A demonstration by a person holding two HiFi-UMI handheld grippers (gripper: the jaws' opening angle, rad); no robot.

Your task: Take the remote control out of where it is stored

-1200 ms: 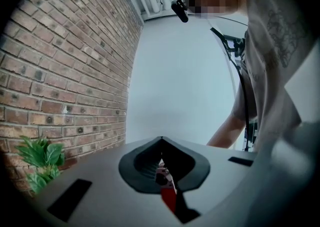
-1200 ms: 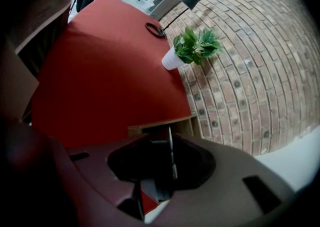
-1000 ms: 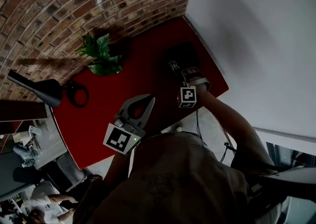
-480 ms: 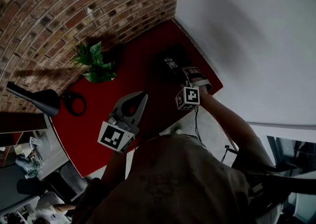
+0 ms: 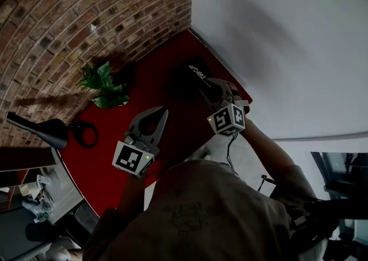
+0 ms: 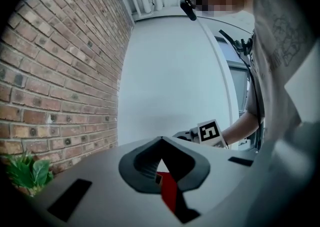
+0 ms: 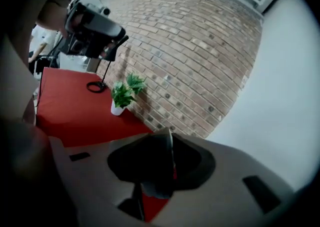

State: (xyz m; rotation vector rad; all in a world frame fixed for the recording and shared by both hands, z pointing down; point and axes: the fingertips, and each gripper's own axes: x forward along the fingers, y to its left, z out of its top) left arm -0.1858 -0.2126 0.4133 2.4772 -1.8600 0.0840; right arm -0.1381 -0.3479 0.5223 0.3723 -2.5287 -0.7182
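The red table [image 5: 164, 90] sits in a corner of brick and white wall. Above it my right gripper [image 5: 211, 88] pinches the dark remote control [image 5: 197, 73] by one end. My left gripper [image 5: 160, 114] is pressed together and empty. Held by one end, the remote could pivot and slip.

**Corner worktop, my 2 claws over its near side**

The worktop [image 5: 155, 90] fills the corner where the brick wall [image 5: 86, 12] meets the plain wall [image 5: 276, 35]. The plant [image 5: 103, 84] stands on it at the back, close to the brick wall. The lamp [image 5: 43, 127] is at the left end, with a ring [image 5: 85, 134] lying just beside it. My left claw [image 5: 163, 111] hangs over the near edge. My right claw [image 5: 208, 86] is to its right, near the plain wall, with the remote control [image 5: 198, 73] between its jaws above the worktop.
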